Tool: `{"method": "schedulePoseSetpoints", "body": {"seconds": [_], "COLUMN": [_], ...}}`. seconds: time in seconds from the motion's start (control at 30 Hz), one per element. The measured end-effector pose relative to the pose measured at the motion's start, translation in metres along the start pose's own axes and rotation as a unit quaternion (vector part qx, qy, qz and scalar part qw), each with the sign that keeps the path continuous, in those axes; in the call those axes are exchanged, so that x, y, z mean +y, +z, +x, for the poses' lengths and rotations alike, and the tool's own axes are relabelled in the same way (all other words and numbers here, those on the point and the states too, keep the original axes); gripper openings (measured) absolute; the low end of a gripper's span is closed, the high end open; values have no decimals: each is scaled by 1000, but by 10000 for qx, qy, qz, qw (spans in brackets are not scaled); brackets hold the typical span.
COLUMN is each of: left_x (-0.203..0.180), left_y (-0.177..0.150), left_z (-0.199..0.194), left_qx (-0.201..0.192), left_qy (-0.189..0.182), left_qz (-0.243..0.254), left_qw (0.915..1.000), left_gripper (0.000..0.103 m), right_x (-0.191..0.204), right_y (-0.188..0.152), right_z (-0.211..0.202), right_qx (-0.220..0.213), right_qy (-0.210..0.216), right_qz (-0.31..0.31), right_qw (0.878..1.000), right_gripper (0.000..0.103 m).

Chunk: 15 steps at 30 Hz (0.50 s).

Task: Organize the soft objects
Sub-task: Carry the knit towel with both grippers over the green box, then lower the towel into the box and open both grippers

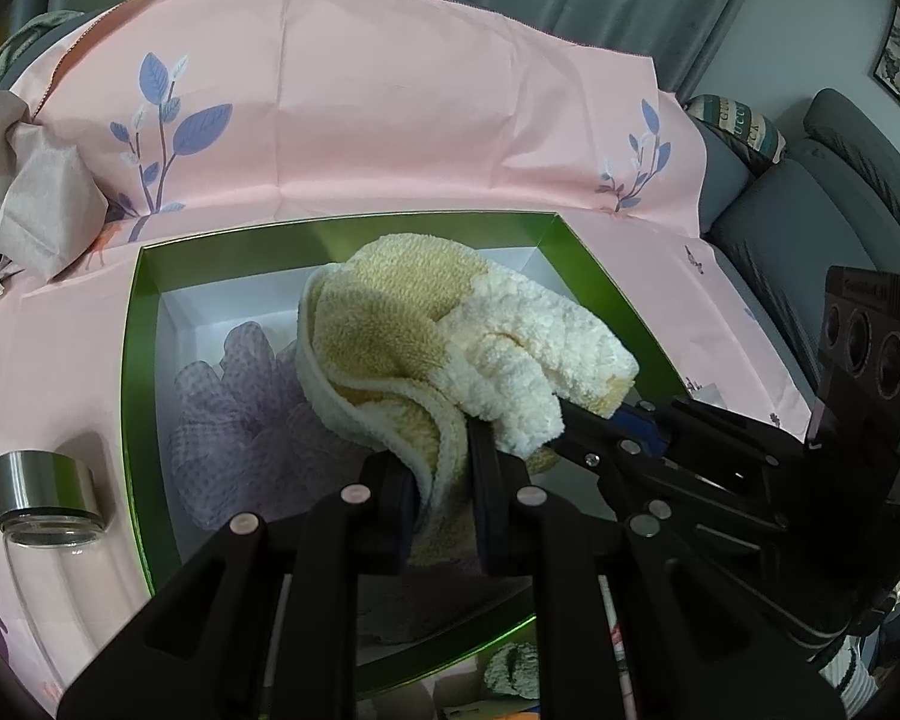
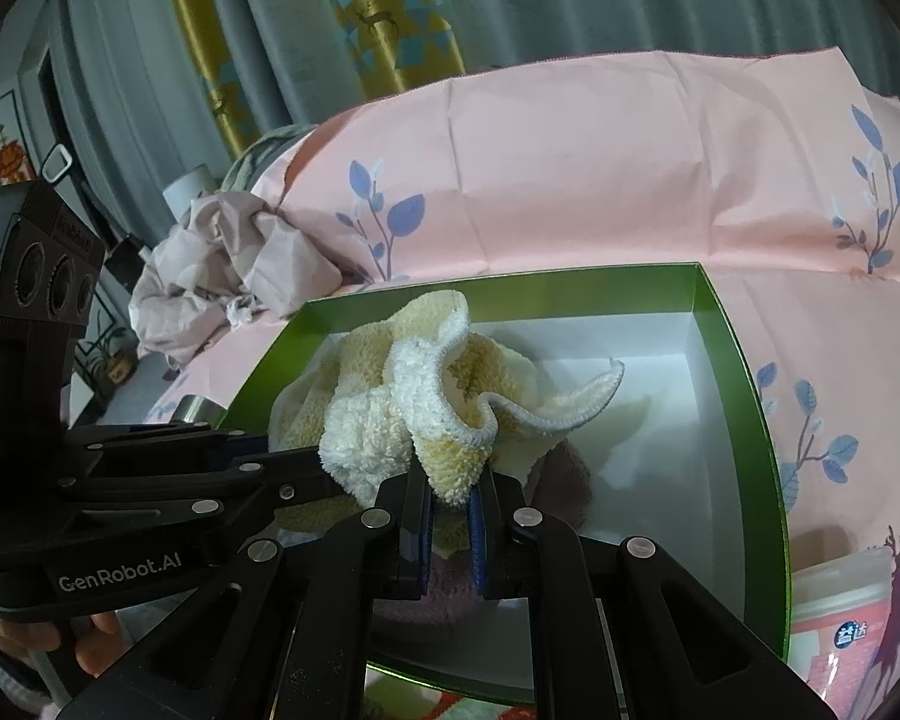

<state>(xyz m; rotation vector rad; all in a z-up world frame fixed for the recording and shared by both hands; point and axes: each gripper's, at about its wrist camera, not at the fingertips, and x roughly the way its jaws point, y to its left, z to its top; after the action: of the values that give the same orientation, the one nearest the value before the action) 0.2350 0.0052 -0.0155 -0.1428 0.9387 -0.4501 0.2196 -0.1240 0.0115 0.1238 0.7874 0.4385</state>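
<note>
Pink leaf-print cloth (image 1: 390, 138) backs a green-rimmed box (image 1: 127, 360). Left hand-held gripper (image 1: 441, 504) and right hand-held gripper (image 2: 450, 525) each pinch the yellow-cream towel (image 1: 450, 348) — bunched above the box's near half, probably for lowering inside.

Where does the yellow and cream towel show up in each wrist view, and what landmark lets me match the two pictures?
Left wrist view: the towel sits centre frame, over the green box, clamped by the left gripper; the right gripper grips it from the right.
Right wrist view: the towel is centre-left, clamped by the right gripper; the left gripper enters from the left.
Shared landmark: the green box's rim on the pink leaf-print cloth.
</note>
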Motion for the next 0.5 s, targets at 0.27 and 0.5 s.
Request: {"method": "schedulePoseSetpoints", "body": {"seconds": [0.27,0.5], "left_x": [0,-1], "left_y": [-1,-5], "left_z": [3,9], "left_qx": [60,122], "left_qy": [47,175], "left_qz": [-25,23], "left_qw": [10000,9998], "left_gripper": [12,15], "right_x": [-1,-4], "right_y": [-1,-3], "right_z": [2,2], "right_qx": [26,37], "right_qy": [-7,-23], "right_qz": [64,141], "right_qw": [10000,9999], "right_gripper": [11,11]}}
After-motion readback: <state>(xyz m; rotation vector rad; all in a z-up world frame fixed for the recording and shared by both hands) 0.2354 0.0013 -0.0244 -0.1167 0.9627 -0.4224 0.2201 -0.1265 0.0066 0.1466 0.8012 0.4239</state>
